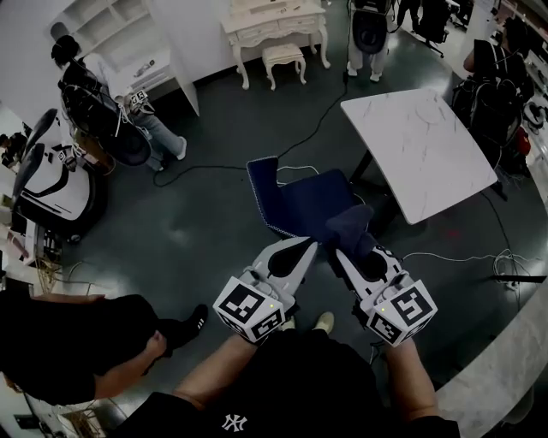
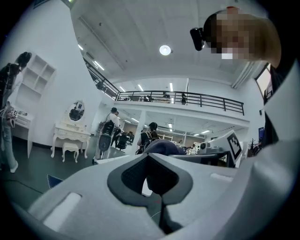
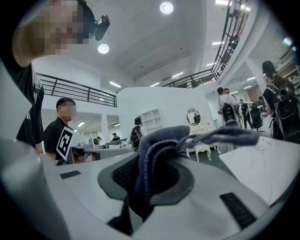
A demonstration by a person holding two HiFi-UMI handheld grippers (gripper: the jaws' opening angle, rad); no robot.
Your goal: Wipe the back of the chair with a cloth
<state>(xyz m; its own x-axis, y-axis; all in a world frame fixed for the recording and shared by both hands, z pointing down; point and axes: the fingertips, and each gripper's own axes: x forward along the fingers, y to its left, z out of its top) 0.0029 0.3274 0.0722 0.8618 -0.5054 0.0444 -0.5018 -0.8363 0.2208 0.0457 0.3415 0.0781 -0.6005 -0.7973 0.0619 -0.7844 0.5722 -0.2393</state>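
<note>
Near the chair, right hand-held gripper grips cloth; left hand-held gripper clenched.

Chair mid-floor; table just right; cloth at chair's near right; dressing table and stool behind; shelf unit back left.

White NY logo — on black shirt; nothing else legible.

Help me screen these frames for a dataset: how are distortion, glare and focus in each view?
Head view: strong fisheye curves the floor, light even, white table crisp. Left gripper view: ceiling lamp blooms, close fingers look soft, black ring at the rim. Right gripper view: cloth clamped there is slightly soft from closeness.
</note>
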